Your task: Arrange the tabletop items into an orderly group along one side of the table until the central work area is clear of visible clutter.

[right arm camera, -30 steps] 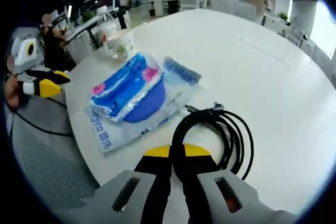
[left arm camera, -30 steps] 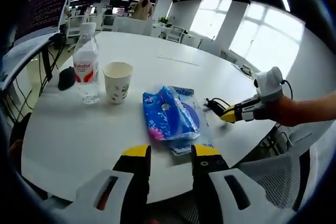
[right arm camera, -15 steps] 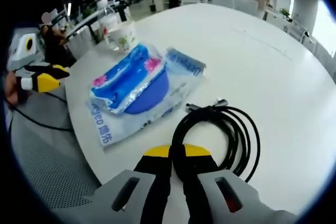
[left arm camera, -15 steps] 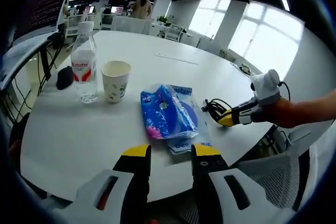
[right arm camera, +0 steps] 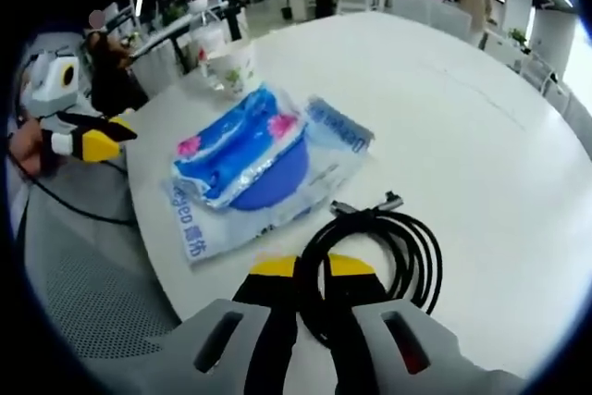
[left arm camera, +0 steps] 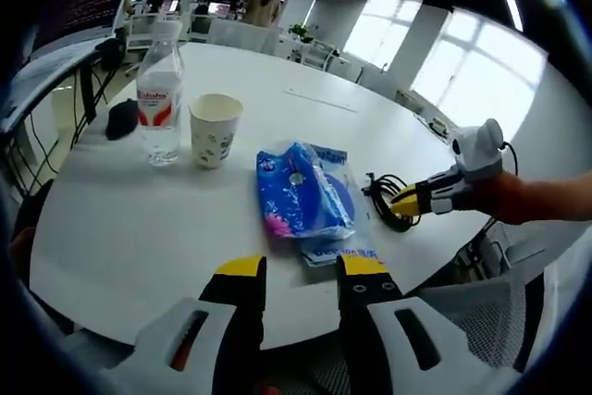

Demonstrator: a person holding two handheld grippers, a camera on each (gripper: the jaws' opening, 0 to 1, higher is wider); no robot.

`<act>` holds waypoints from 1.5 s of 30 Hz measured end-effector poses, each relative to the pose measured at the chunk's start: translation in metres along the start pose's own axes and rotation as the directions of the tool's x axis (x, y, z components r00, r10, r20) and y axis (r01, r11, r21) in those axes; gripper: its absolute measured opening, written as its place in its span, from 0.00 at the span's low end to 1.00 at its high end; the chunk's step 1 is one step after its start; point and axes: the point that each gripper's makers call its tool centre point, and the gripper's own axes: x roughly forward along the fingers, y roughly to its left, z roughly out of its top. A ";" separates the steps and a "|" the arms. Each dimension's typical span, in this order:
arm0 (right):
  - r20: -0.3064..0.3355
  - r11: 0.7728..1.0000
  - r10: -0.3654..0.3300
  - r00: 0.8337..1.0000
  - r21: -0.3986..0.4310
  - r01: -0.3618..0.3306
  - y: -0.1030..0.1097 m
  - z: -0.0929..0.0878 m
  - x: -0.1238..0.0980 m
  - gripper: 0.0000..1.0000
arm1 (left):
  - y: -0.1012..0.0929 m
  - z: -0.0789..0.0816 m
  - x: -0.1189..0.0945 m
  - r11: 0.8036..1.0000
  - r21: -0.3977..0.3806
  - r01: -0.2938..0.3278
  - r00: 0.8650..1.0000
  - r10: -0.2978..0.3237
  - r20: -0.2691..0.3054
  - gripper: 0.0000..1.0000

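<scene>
The round white table (left arm camera: pixel 139 219) held a small group of things. In the left gripper view, a clear plastic water bottle with a red label (left arm camera: pixel 161 102) stood upright near the far left side. A white paper cup with a green pattern (left arm camera: pixel 215 130) stood just beside it, on its right. A small black thing (left arm camera: pixel 120 118) lay on the table to the left of the bottle, too blurred to tell what it was.

Near the middle of the table lay a blue and pink crinkly plastic pack (left arm camera: pixel 298 193). It rested on top of a flat clear bag with blue writing (left arm camera: pixel 335 245). In the right gripper view the same pack (right arm camera: pixel 242 150) sat on the flat bag (right arm camera: pixel 342 136), close to the table edge.

A black coiled cable (right arm camera: pixel 379 252) lay on the table just beside the flat bag. The right gripper (right arm camera: pixel 313 270) had its yellow-tipped jaws pinched tight on the near loop of that cable. In the left gripper view, the right gripper (left arm camera: pixel 407 199) reached in from the right and touched the cable (left arm camera: pixel 384 201).

The left gripper (left arm camera: pixel 296 272) hung over the near edge of the table. Its jaws stood apart with a gap between them and held nothing.

A grey mesh chair (right arm camera: pixel 83 275) stood beside the table.
</scene>
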 end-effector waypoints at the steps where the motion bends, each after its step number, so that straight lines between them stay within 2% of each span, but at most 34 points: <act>1: 0.006 1.000 -0.001 1.000 -0.003 0.001 -0.001 0.004 0.000 0.07 | 0.000 0.000 0.000 1.000 -0.004 -0.001 1.000 0.001 0.000 0.29; 7: 0.037 0.999 0.011 0.999 -0.031 -0.010 -0.006 0.034 0.008 0.08 | 0.000 -0.002 0.003 0.998 -0.055 -0.004 1.000 0.003 -0.020 0.28; 15: 0.046 0.988 0.071 0.996 -0.140 -0.064 0.006 0.079 0.036 0.11 | -0.006 -0.004 0.014 0.995 -0.098 0.008 0.999 -0.013 -0.047 0.29; 18: 0.034 0.980 0.091 0.995 -0.181 -0.083 0.011 0.095 0.050 0.11 | -0.008 -0.006 0.017 0.993 -0.114 0.008 0.998 -0.015 -0.062 0.29; 24: -0.006 0.966 0.126 0.992 -0.228 -0.124 0.019 0.113 0.076 0.15 | -0.011 -0.008 0.018 0.992 -0.126 0.004 0.997 -0.013 -0.072 0.28; 28: -0.032 0.951 0.139 0.990 -0.274 -0.143 0.024 0.118 0.088 0.15 | -0.011 -0.009 0.018 0.990 -0.139 -0.002 0.998 -0.007 -0.069 0.28; 32: -0.061 0.943 0.135 0.989 -0.298 -0.147 0.023 0.117 0.096 0.12 | -0.011 -0.011 0.017 0.989 -0.149 -0.008 0.997 -0.003 -0.072 0.28; 39: -0.076 0.939 0.139 0.987 -0.308 -0.156 0.020 0.098 0.085 0.04 | -0.007 -0.013 0.016 0.987 -0.160 -0.023 0.997 0.011 -0.073 0.29; 45: -0.058 0.958 0.119 0.991 -0.257 -0.130 0.010 0.081 0.067 0.02 | -0.012 -0.017 0.020 0.988 -0.156 -0.019 0.996 0.006 -0.084 0.29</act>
